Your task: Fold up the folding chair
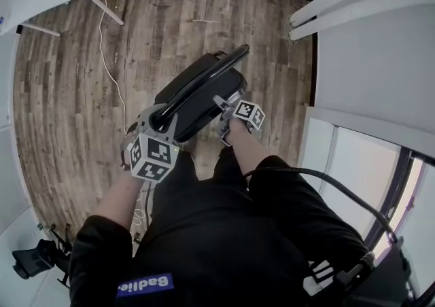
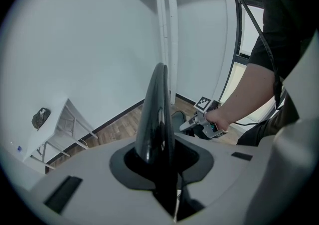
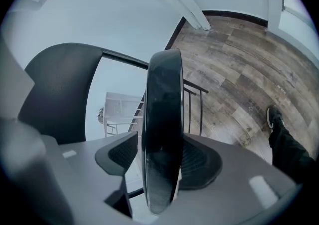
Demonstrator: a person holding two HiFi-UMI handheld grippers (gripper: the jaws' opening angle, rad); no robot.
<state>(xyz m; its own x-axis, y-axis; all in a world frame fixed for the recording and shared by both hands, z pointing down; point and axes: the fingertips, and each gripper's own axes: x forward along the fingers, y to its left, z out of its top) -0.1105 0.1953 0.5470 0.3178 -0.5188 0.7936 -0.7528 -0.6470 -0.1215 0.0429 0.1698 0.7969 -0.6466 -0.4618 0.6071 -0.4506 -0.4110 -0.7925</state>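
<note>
From the head view, looking straight down, the black folding chair [image 1: 204, 88] stands on the wood floor [image 1: 75, 81] just in front of the person's legs, and it looks nearly flat already, with seat and back lying close together. The left gripper [image 1: 162, 118] has the near end of the long frame tube [image 1: 204, 80], and the right gripper [image 1: 225, 103] is on the far side of the seat. One tong on each side looks like the way to stop the chair swinging or springing open while the halves are brought together. A white cable [image 1: 112, 68] trails across the boards well clear of it all. In the left gripper view, the left gripper [image 2: 158, 162] is pinching that glossy frame tube [image 2: 157, 109], which rises straight up out of the dark pads and touches both. Low on the tube seems a sensible spot, since it gives leverage over the whole frame. The right gripper [image 2: 185, 125] shows beyond it, with a white table [image 2: 62, 127] against the wall. In the right gripper view, the right gripper [image 3: 160, 162] is clamped on a thick black rim, which I read as the seat edge [image 3: 162, 109], with a pad on either face. The backrest [image 3: 60, 89] looms at the left, thin frame rails [image 3: 194, 104] stand behind, and a shoe [image 3: 273, 118] is planted on the floor. By my judgement only the last squeeze shut is left.
</note>
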